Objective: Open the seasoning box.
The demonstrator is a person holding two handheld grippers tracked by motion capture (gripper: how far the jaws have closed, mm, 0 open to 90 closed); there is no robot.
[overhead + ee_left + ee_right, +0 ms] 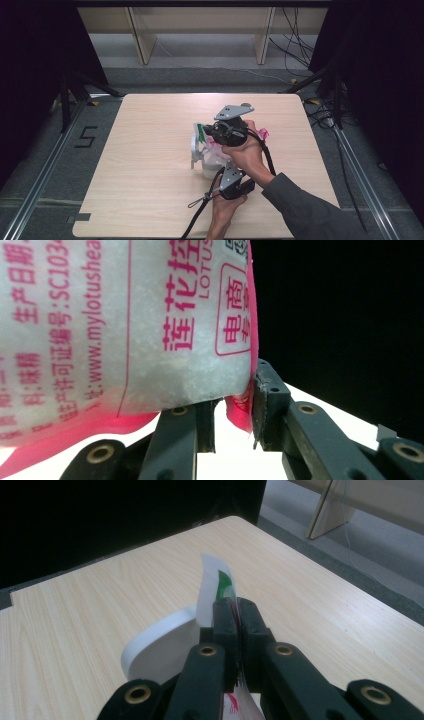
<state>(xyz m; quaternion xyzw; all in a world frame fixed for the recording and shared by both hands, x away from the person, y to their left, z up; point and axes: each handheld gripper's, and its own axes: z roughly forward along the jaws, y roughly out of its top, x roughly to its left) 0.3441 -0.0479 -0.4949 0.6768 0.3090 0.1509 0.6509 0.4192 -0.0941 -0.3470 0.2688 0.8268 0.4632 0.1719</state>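
Table point(150, 190) bare around white cup point(160, 650); right gripper point(239, 611) pinches bag point(125, 325) top, left gripper point(235, 405) clamps its granule-filled bottom.

Pink print on the white pouch point(125, 325) reading "www.mylotushea", "SC1034", "LOTUS" and Chinese characters "莲花控", "电商", black "5" on the floor point(86, 136) left of the worktop point(150, 200)

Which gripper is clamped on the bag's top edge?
The right gripper, jaws pinched on the bag's thin green-printed top edge. The left gripper holds the bag's pink bottom corner.

One bag point(125, 325), one white container point(160, 647), two hand-held grippers.
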